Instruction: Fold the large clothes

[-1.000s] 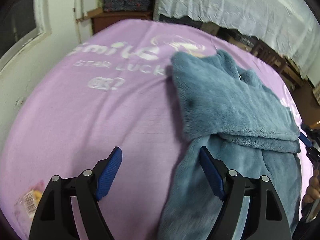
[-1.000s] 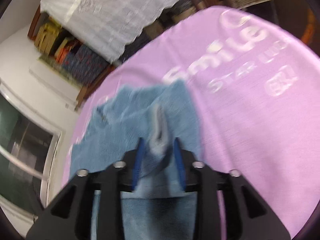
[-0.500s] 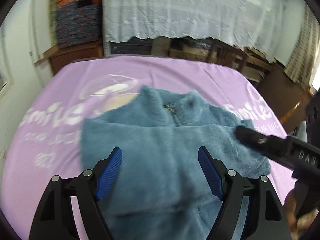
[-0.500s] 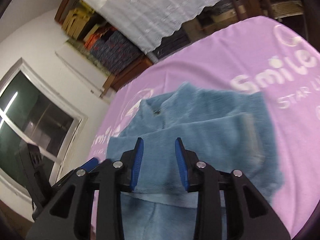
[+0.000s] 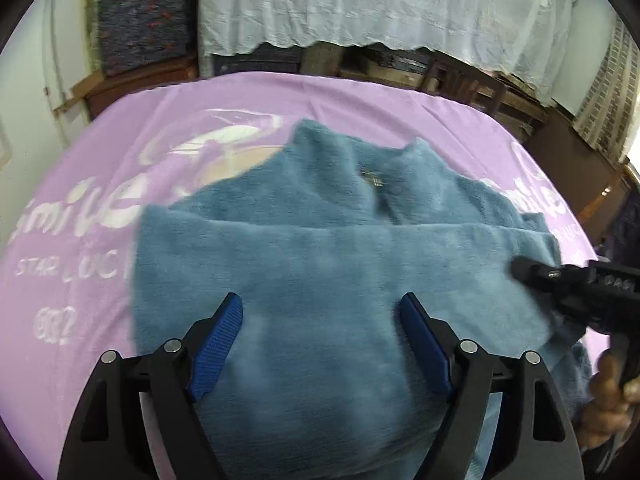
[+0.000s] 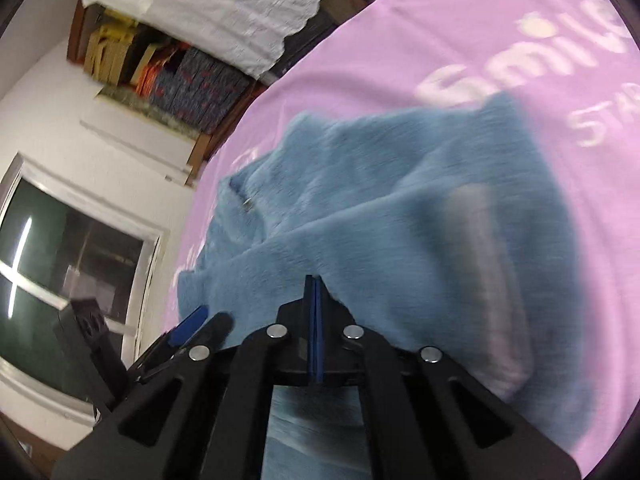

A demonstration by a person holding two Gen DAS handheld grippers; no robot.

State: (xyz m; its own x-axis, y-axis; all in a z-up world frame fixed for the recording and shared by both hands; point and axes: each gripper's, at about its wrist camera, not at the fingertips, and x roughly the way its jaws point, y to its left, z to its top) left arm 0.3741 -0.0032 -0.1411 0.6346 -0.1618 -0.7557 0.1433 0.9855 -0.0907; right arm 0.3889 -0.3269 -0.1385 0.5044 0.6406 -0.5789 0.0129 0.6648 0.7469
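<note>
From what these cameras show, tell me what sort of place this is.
Probably a room in a home, used partly for storage. A fleece garment lies on a lilac printed sheet; behind are stacked folded textiles under a white lace cloth, and a window.

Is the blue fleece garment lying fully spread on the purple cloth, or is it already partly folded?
Partly folded. On the blue fleece garment, one layer lies across the body below the collar, its straight edge showing, over the purple cloth.
</note>
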